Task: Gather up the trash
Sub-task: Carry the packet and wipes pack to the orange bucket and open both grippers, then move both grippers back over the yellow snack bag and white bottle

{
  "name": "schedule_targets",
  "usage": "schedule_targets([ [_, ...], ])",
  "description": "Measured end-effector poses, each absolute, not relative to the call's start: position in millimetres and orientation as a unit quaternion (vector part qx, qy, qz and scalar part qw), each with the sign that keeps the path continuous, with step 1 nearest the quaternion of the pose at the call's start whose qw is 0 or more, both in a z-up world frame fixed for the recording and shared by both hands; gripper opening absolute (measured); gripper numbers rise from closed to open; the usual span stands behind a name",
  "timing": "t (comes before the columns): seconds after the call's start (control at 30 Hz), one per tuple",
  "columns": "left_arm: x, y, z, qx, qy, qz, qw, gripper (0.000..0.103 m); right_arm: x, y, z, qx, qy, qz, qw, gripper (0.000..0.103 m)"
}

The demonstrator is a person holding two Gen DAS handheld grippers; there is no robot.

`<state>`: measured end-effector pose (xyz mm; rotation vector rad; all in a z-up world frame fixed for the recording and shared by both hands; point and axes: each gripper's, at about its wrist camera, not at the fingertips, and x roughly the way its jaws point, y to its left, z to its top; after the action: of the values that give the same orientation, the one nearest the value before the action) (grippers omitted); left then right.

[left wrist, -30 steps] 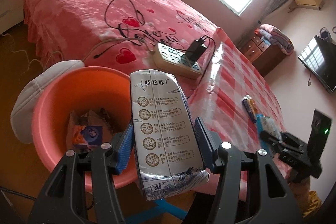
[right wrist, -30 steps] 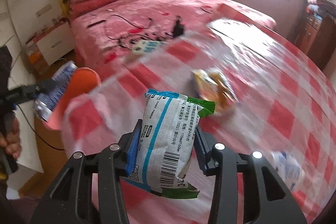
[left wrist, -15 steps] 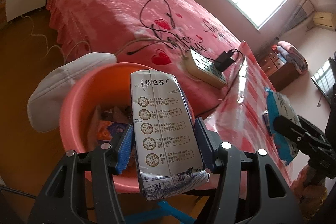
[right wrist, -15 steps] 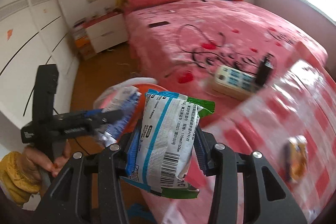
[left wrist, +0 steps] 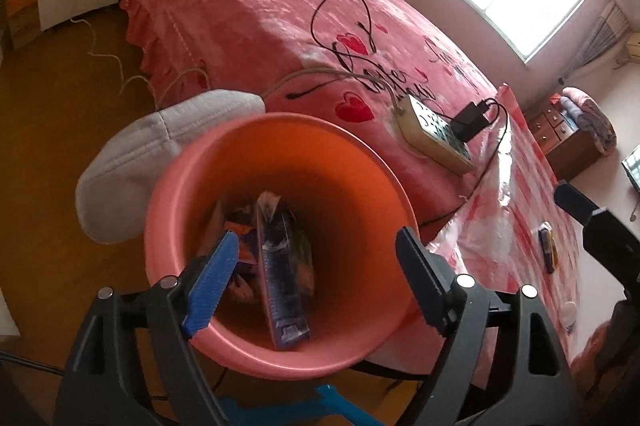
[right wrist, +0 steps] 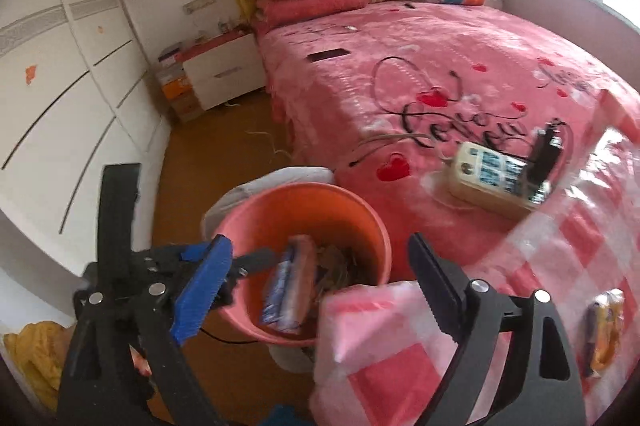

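Note:
A pink plastic bucket (left wrist: pixel 184 162) stands on the floor between the bed and the table corner; it also shows in the right wrist view (right wrist: pixel 240 214). The milk carton (left wrist: pixel 282 274) lies inside it among other wrappers (left wrist: pixel 240 226); the carton also shows in the right wrist view (right wrist: pixel 286 286). My left gripper (left wrist: pixel 316 282) is open and empty right above the bucket. My right gripper (right wrist: pixel 320 282) is open and empty over the bucket's near rim, and it shows at the right edge of the left wrist view (left wrist: pixel 592 222). The left gripper also shows in the right wrist view (right wrist: pixel 132 266).
A pink bed (left wrist: pixel 260 6) with a power strip (left wrist: pixel 434 134) and cables lies behind the bucket. A red-checked table cover (right wrist: pixel 540 258) with a yellow snack wrapper (right wrist: pixel 604 326) is at right. A grey cushion (left wrist: pixel 132 162) lies beside the bucket. A white nightstand (right wrist: pixel 220 70) stands by the wall.
Both grippers have opened. The milk carton has dropped from the left gripper into the bucket, and the barcode snack packet has left the right gripper. Both cameras moved closer over the bucket.

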<state>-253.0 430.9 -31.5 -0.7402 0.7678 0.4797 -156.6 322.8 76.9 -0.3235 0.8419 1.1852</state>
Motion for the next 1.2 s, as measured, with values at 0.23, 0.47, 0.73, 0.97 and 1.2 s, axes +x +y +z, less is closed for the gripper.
schedule_targets([
  [0.23, -245, 424, -19, -0.327, 0.360, 0.229, 0.843, 0.082, -143, 286, 71, -0.119, 0.398, 0.503, 0.758, 0.089],
  [0.47, -234, 402, -1, -0.291, 0.359, 0.212, 0.861, 0.083, -130, 246, 67, -0.087, 0.409, 0.465, 0.780, 0.091],
  [0.73, -221, 372, 24, -0.253, 0.350, 0.187, 0.882, 0.086, -120, 204, 73, -0.054, 0.400, 0.438, 0.803, 0.091],
  [0.97, -212, 348, 40, -0.234, 0.349, 0.170, 0.892, 0.086, -120, 175, 76, -0.049, 0.385, 0.417, 0.822, 0.091],
  [1.2, -202, 321, 51, -0.211, 0.353, 0.155, 0.898, 0.088, -116, 144, 69, -0.036, 0.377, 0.403, 0.833, 0.091],
])
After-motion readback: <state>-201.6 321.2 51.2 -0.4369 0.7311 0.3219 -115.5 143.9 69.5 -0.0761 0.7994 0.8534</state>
